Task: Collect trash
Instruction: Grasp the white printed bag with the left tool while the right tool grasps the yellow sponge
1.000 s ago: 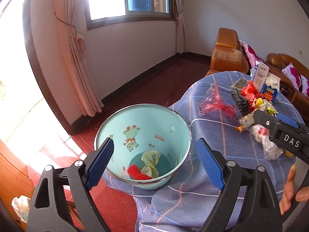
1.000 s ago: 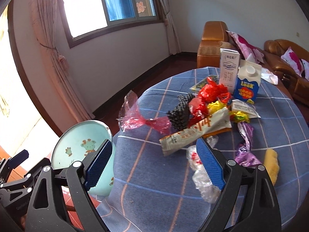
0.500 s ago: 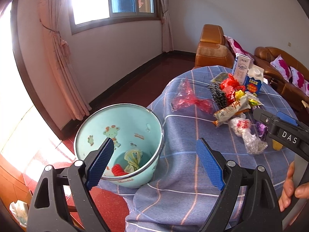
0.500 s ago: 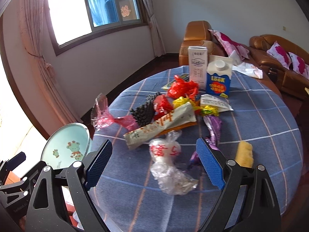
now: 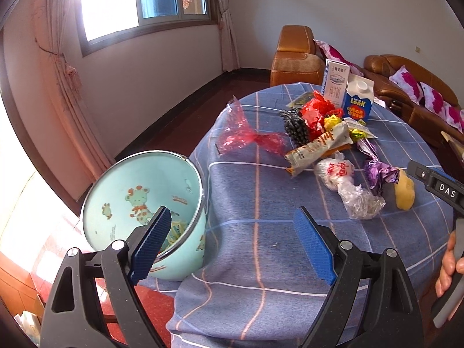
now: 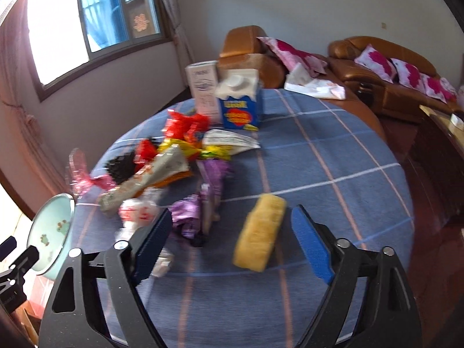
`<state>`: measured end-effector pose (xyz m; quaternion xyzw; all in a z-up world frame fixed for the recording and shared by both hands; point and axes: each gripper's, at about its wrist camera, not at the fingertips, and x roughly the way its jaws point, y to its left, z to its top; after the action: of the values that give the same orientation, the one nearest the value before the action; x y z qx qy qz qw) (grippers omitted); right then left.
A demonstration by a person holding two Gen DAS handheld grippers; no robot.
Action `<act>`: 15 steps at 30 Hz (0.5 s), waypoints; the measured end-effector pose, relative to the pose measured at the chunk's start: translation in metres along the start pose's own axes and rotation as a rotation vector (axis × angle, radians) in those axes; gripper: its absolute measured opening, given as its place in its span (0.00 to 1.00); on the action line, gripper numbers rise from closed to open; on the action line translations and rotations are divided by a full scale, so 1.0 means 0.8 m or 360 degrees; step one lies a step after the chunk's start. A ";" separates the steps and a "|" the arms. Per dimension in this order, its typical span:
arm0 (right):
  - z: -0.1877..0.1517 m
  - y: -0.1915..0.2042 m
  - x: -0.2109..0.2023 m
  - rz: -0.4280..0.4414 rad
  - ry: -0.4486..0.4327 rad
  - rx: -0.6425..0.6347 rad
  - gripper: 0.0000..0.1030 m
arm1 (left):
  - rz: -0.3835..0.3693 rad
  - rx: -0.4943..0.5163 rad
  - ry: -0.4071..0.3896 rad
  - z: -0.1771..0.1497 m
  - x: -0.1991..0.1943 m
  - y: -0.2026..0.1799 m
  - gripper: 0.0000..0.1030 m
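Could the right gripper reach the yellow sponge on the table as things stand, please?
Probably yes. The right gripper is open and empty, and the yellow sponge lies right ahead between its fingers, apart from the purple wrapper, with nothing lying across it.

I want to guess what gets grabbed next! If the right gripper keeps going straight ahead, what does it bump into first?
Probably the yellow sponge: it lies between the right gripper's open fingers, nearest ahead. Depth is blurry.
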<state>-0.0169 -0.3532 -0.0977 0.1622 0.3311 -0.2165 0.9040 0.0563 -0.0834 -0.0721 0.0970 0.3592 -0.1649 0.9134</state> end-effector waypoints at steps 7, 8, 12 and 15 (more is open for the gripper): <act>-0.004 -0.030 0.023 -0.0041 0.0079 0.0075 0.69 | -0.0035 0.0026 0.0051 0.005 0.024 -0.025 0.81; -0.003 -0.029 0.026 -0.0032 0.0090 0.0068 0.69 | -0.0041 0.0033 0.0053 0.007 0.026 -0.029 0.81; -0.003 -0.019 0.048 -0.0051 0.0149 0.0024 0.68 | -0.0056 0.0065 0.0053 0.013 0.033 -0.045 0.80; -0.007 -0.020 0.066 -0.0017 0.0229 0.0040 0.55 | -0.0063 0.0085 0.0053 0.017 0.037 -0.056 0.80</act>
<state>0.0081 -0.3794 -0.1394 0.1868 0.3933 -0.2134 0.8746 0.0689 -0.1357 -0.0855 0.1171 0.3718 -0.1908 0.9009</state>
